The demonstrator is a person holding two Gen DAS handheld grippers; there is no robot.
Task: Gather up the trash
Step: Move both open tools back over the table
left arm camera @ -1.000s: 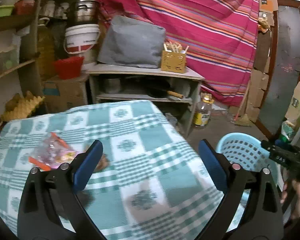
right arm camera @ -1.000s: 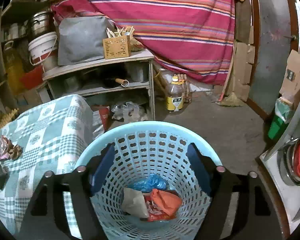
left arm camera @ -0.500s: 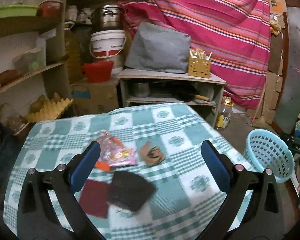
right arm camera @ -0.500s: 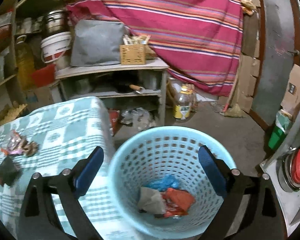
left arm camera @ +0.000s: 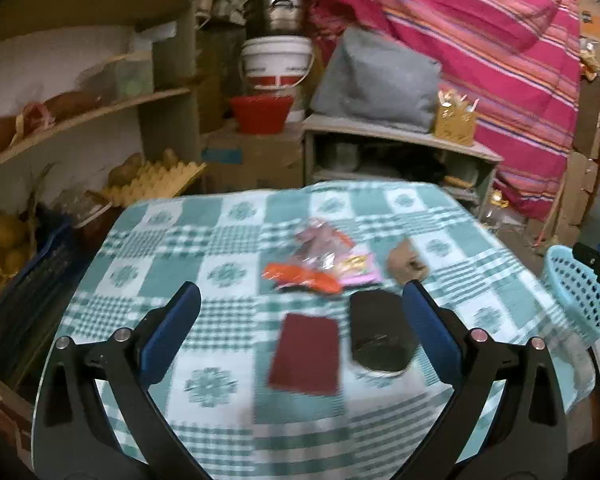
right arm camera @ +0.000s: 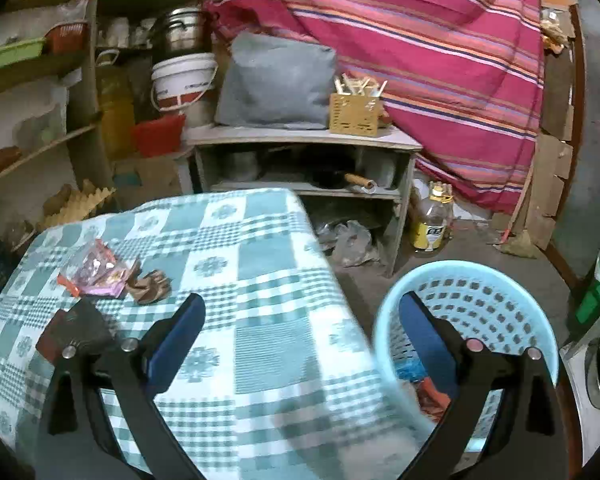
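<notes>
Left tongs (left arm camera: pixel 300 312): spread wide and released, grasping nothing, above the checked table (left arm camera: pixel 220 248). Between its pads lie a dark red flat piece (left arm camera: pixel 305 354) and, just beside it at 3 o'clock, a black packet (left arm camera: pixel 380 334). At 12 o'clock lie crumpled wrappers (left arm camera: pixel 320 264) and a brown scrap (left arm camera: pixel 406 262). Right tongs (right arm camera: pixel 300 334): jaws have just been opening and stand wide, nothing between them, straddling the table's right edge. The blue basket (right arm camera: pixel 480 292) stands on the floor at 3 o'clock, beside that edge, with trash inside. Bare cloth lies between the tongs and the wrappers (right arm camera: pixel 94 274) at 10 o'clock.
</notes>
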